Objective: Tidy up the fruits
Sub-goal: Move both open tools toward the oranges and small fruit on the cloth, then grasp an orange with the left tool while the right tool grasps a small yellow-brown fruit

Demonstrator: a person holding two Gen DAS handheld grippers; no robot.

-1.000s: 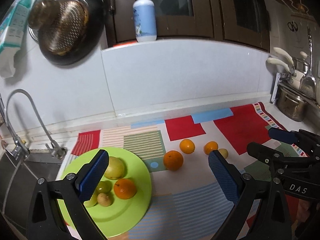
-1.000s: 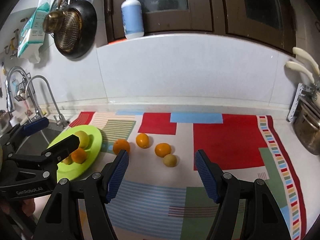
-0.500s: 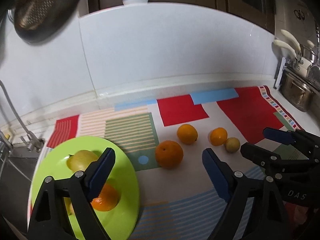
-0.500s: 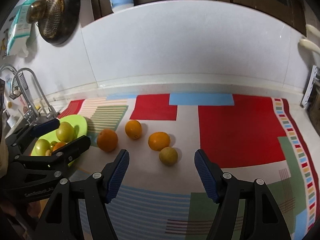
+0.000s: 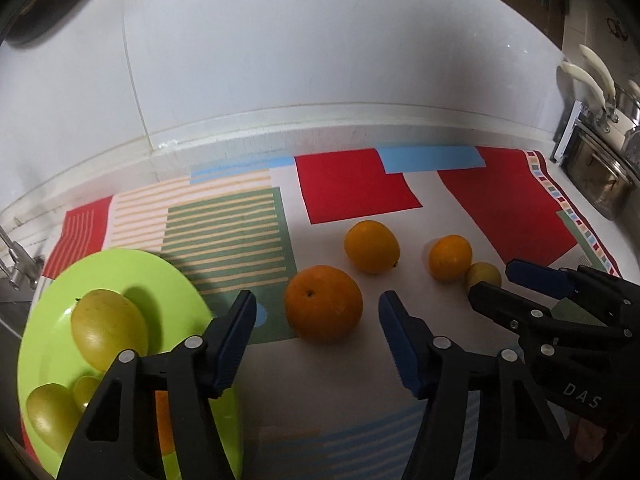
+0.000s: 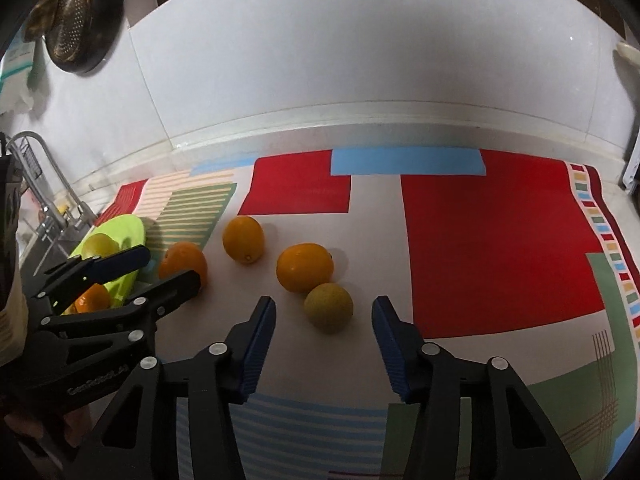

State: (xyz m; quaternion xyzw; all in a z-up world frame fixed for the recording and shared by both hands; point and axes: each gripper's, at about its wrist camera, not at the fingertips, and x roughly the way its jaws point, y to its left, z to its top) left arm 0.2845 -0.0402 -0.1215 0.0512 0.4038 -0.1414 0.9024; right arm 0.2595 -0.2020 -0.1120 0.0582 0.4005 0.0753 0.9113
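My left gripper (image 5: 318, 308) is open, its blue pads either side of a large orange (image 5: 323, 303) on the mat, just short of it. Two smaller oranges (image 5: 372, 246) (image 5: 450, 258) and a yellow-green fruit (image 5: 483, 276) lie beyond. A lime-green plate (image 5: 132, 268) at the left holds a yellow-green fruit (image 5: 108, 328), smaller green ones and an orange partly hidden by my finger. My right gripper (image 6: 324, 312) is open around the yellow-green fruit (image 6: 329, 307), apart from it. The left gripper also shows in the right wrist view (image 6: 156, 266).
A patchwork mat (image 5: 360, 188) covers the counter. A white tiled wall (image 5: 320, 60) stands behind. A tap (image 6: 48, 184) and sink are at the left. A steel pot (image 5: 600, 178) and hanging utensils are at the right. A colander (image 6: 68, 24) hangs upper left.
Both grippers have moved forward and down toward the fruit. The large orange now sits between the left pads and the yellow-green fruit between the right pads.
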